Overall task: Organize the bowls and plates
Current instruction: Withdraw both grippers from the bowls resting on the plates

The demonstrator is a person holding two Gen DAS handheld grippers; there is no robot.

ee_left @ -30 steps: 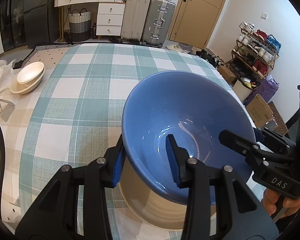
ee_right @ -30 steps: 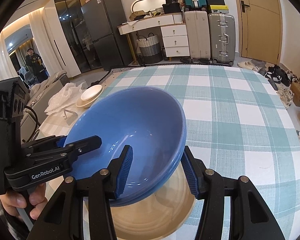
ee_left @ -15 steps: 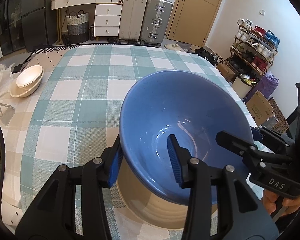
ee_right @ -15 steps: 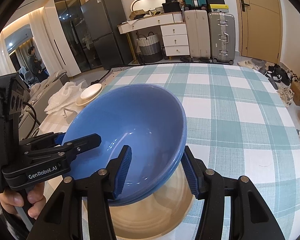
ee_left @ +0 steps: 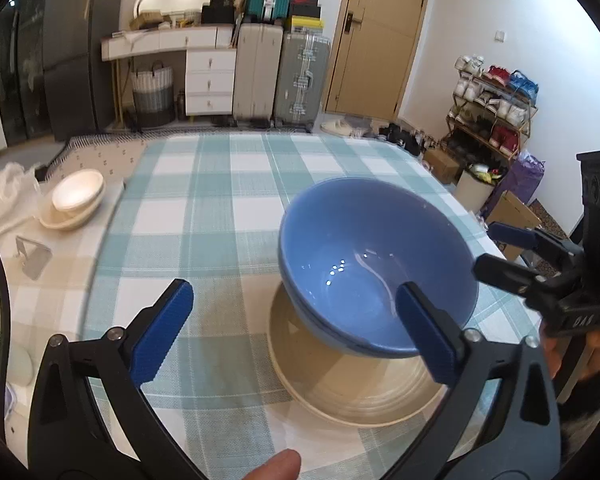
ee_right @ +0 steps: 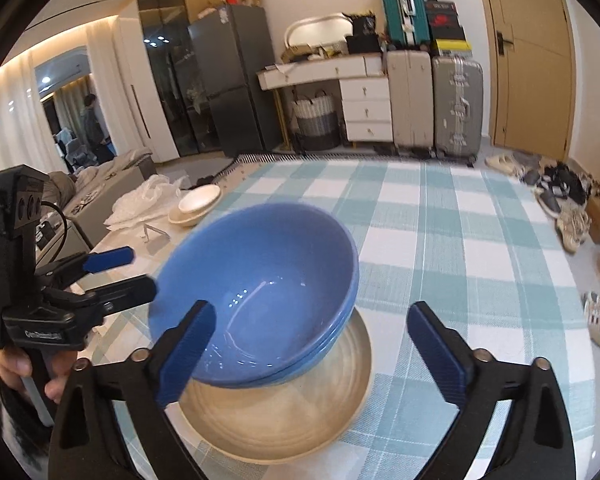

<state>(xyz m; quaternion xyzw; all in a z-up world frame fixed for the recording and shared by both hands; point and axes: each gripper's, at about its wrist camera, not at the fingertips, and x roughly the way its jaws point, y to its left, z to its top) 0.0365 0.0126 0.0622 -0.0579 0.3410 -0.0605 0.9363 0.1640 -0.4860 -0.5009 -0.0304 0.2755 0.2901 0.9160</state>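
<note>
A deep blue bowl [ee_left: 376,268] [ee_right: 260,288] sits tilted in a wide beige plate [ee_left: 356,384] [ee_right: 280,420] on the checked tablecloth; a second blue rim shows under it. My left gripper [ee_left: 296,320] is in front of the bowl, jaws opening wide, its pads off the rim. My right gripper [ee_right: 312,320] is the same, jaws opening, with the bowl's near edge between the fingers but untouched. In each wrist view the other gripper appears beside the bowl: the right gripper [ee_left: 512,256] and the left gripper [ee_right: 116,276].
Two small cream bowls [ee_left: 76,200] [ee_right: 198,204] are stacked at the table's far left, next to a white plastic bag [ee_right: 144,200] and a small metal stand [ee_left: 32,256]. Beyond the table are suitcases, drawers, a shoe rack and a door.
Both grippers let go of the blue bowl's rim, spread their jaws wide and drew back and upward. The bowl stays in the beige plate.
</note>
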